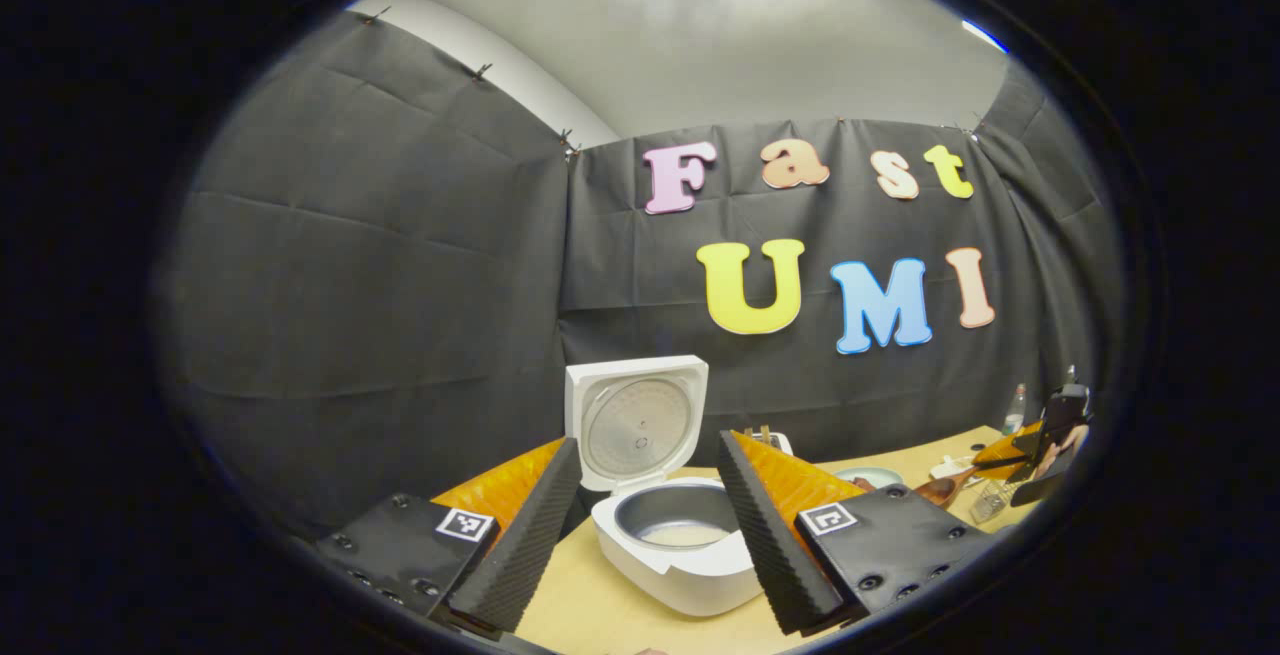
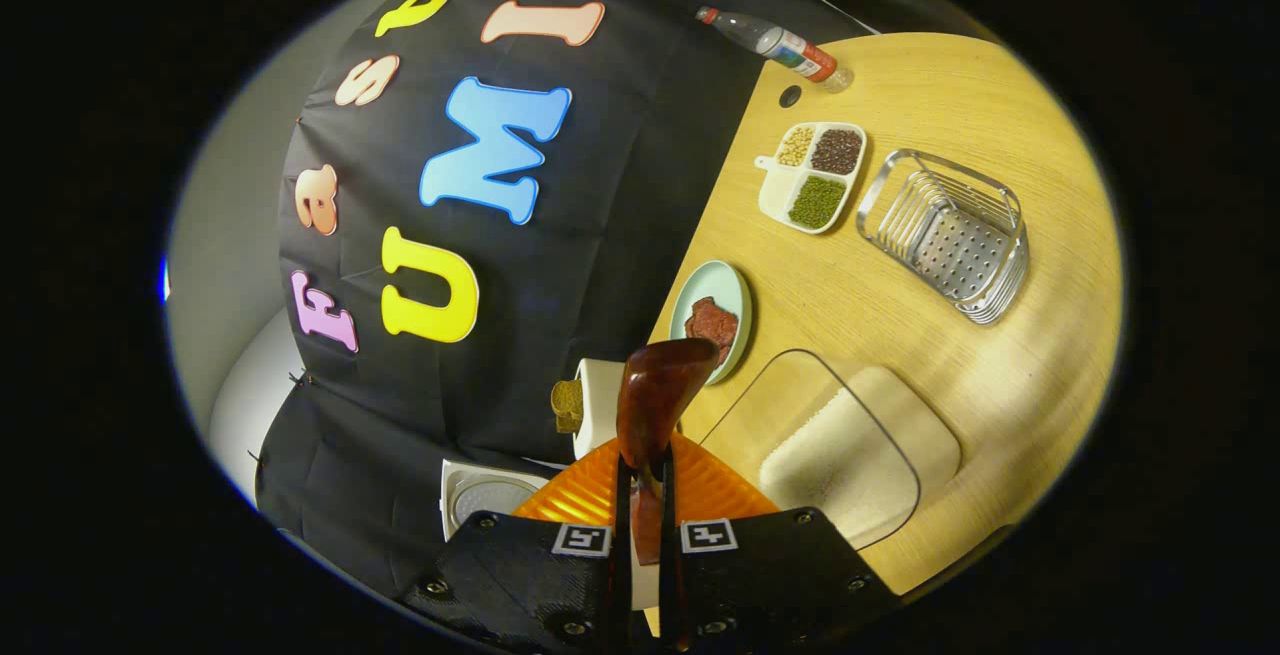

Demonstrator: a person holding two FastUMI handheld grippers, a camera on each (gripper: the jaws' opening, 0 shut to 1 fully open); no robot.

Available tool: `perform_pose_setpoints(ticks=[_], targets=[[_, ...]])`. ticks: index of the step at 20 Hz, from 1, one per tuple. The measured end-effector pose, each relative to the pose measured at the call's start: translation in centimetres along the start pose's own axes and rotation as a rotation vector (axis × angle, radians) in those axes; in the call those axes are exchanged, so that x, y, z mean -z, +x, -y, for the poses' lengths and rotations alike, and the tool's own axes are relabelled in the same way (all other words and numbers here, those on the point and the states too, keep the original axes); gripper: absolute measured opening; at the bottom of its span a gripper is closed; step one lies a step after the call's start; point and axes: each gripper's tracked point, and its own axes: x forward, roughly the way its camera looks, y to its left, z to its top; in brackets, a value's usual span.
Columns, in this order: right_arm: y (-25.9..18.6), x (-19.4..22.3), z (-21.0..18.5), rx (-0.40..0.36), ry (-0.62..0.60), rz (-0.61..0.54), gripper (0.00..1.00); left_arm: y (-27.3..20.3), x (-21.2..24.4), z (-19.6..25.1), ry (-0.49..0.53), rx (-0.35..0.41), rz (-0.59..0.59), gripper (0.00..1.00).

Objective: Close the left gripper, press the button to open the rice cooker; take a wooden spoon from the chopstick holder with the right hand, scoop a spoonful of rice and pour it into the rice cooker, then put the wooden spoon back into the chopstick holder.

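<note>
While the left claw [image 1: 648, 525] stands with its fingers wide apart and nothing between them, the rice cooker [image 1: 672, 555] sits on the tabletop [image 1: 600, 615] straight ahead of it, close to the back wall. Its lid [image 1: 636, 420] is up, tilted back, with the round inner plate facing forward. The grey inner pot [image 1: 680, 520] is open to view, with a pale patch at its bottom. Farther off along the tabletop in the left gripper view, the other claw [image 1: 1040, 455] holds the spoon [image 1: 945, 487] out level, above the tabletop.

In the right gripper view, which is rolled on its side, the right claw [image 2: 641, 495] is clamped on the handle of the wooden spoon [image 2: 655, 400], fingers close together with the handle pinched between them. The bowl of the spoon points forward, away from the camera. Just past it stands the white holder [image 2: 598, 405], near the back edge, with a teal plate [image 2: 712, 320] beside it. A clear tray of rice [image 2: 835, 455] lies on the tabletop near the claw. Farther along are a divided dish [image 2: 812, 175] of beans, a wire rack [image 2: 948, 235] and a bottle [image 2: 775, 43] lying at the far end. Part of the cooker's lid shows beside the claw.
</note>
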Motion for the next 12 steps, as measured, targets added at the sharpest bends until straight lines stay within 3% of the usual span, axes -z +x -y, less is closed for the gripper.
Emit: perform_pose_setpoints(ticks=[9, 10, 12], targets=[[4.9, 4.4, -8.5, -0.113, -0.091, -0.079, 0.11, -1.6, 1.9, -5.1, -0.003, -0.095, -0.036, 0.99], [5.5, 4.7, -9.2, -0.121, -0.1, -0.086, 0.11, -1.9, 2.0, -5.8, -0.005, -0.11, -0.04, 0.92], [6.6, 5.6, -10.7, -0.132, -0.12, -0.102, 0.11, -2.3, 2.7, -6.9, -0.009, -0.138, -0.054, 0.92]])
